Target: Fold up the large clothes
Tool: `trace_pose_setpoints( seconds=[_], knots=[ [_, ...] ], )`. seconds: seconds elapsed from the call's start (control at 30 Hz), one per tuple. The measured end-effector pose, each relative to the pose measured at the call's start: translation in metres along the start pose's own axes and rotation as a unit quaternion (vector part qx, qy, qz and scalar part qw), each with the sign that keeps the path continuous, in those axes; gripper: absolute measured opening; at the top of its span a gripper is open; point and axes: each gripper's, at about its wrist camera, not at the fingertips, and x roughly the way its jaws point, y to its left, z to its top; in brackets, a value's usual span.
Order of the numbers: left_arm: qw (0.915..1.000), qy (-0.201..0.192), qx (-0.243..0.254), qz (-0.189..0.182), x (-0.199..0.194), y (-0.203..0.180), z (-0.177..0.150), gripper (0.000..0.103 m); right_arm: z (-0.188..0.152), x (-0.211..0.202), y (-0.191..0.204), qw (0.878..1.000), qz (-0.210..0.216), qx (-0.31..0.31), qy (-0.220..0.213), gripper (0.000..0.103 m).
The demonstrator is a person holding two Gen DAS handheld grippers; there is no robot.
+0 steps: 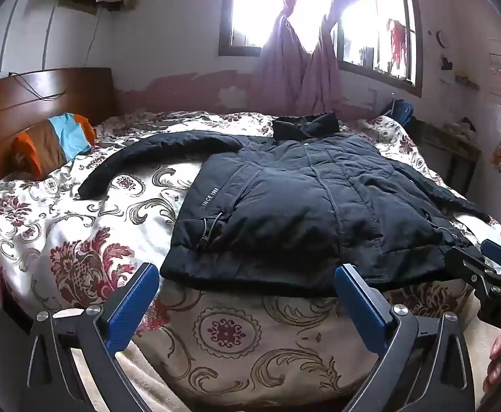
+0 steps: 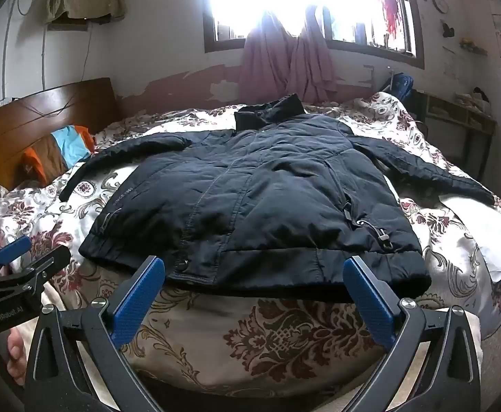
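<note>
- The jacket [image 2: 250, 199] on the bed [image 2: 284, 336] looks padded, soft and bulky; best taken at hem corners or sleeves.
- Left tool [image 1: 247, 292] and right tool [image 2: 253, 285]: wide open, empty.

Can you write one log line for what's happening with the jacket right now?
jacket: flat on bed, unfolded, sleeves out | left gripper: open, empty, near hem | right gripper: open, empty, near hem

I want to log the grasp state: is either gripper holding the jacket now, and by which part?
Nothing is held. The left gripper and right gripper have open jaws, short of the jacket hem.
</note>
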Motion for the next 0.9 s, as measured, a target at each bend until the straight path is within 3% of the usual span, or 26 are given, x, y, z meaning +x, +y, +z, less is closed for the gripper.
trace_pose_setpoints(
  seconds=[0.9],
  knots=[
    [0.9998,0.01,0.001,-0.019,0.003,-0.0031,-0.0032,0.103,-0.0003,-0.0006,-0.0024,1.0,0.001,0.001,0.0,0.102]
  ],
)
